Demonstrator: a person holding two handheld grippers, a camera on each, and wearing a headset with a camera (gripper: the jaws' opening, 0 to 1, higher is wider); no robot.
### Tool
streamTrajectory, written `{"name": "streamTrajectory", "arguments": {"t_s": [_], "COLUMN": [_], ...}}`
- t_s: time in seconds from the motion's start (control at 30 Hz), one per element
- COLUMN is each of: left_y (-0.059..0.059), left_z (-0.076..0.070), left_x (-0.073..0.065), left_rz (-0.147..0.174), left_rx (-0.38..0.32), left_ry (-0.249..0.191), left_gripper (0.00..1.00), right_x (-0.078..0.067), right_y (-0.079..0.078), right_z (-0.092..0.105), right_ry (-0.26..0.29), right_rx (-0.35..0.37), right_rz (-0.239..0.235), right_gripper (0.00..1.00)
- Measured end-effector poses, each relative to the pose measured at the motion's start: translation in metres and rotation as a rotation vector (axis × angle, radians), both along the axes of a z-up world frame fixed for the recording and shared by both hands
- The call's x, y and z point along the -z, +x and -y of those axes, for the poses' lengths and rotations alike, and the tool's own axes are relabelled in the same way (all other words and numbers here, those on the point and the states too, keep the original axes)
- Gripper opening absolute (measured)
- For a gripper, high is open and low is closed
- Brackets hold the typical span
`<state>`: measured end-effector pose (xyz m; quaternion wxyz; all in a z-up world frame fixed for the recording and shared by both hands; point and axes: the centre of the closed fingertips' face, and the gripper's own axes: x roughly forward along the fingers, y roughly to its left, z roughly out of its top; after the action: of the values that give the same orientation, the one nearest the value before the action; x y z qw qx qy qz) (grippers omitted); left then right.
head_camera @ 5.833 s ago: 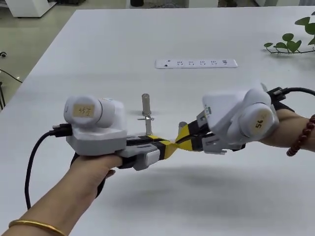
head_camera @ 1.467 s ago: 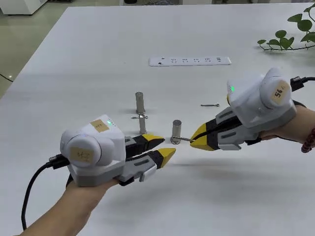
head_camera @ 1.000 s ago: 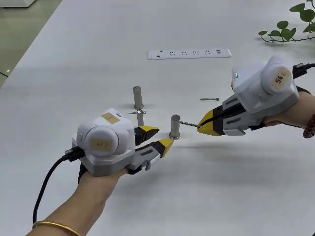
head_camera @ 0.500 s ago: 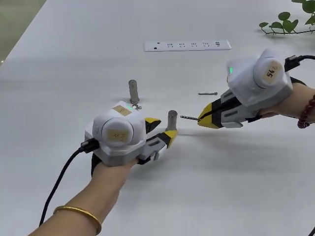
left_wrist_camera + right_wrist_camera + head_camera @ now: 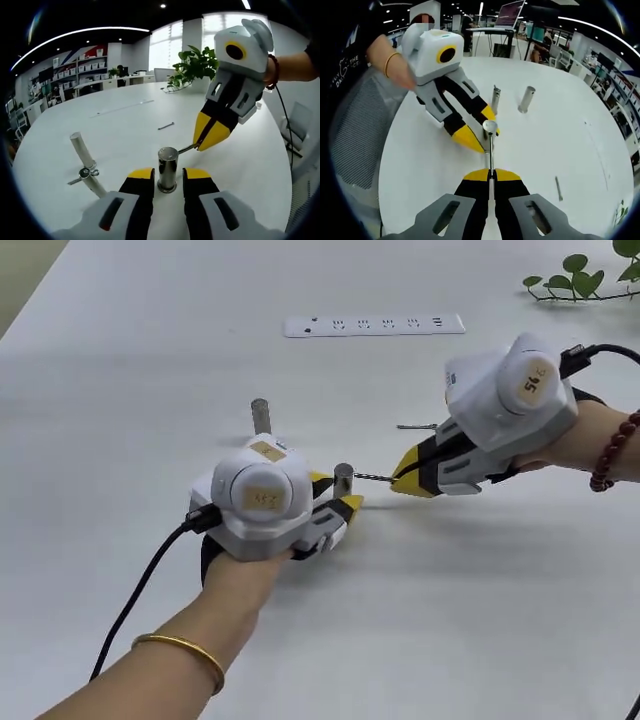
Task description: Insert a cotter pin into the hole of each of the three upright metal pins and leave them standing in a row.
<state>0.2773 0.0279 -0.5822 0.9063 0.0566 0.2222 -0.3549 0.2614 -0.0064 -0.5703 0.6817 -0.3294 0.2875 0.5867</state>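
Evidently the cotter pin (image 5: 491, 150), thin, stiff and light (apt to swivel in a loose hold), was best taken at its tail, where the right gripper (image 5: 491, 173) pinched it, tip against the metal pin (image 5: 167, 159) near its top, the left gripper (image 5: 338, 494) spread astride that pin's base.
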Motion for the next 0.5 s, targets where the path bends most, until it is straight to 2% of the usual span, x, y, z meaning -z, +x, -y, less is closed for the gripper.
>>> {"name": "streamTrajectory", "arguments": {"t_s": [0.5], "left_y": [0.0020], "left_z": [0.0017], "left_x": [0.0065], "left_rz": [-0.010], "left_rx": [0.002], "left_ry": [0.019], "left_gripper": [0.12], "right_x": [-0.0037], "right_y": [0.0014], "right_z": [-0.0071], "right_ry": [-0.003], "right_rx": [-0.044], "right_rz": [0.008], "right_gripper": [0.00]}}
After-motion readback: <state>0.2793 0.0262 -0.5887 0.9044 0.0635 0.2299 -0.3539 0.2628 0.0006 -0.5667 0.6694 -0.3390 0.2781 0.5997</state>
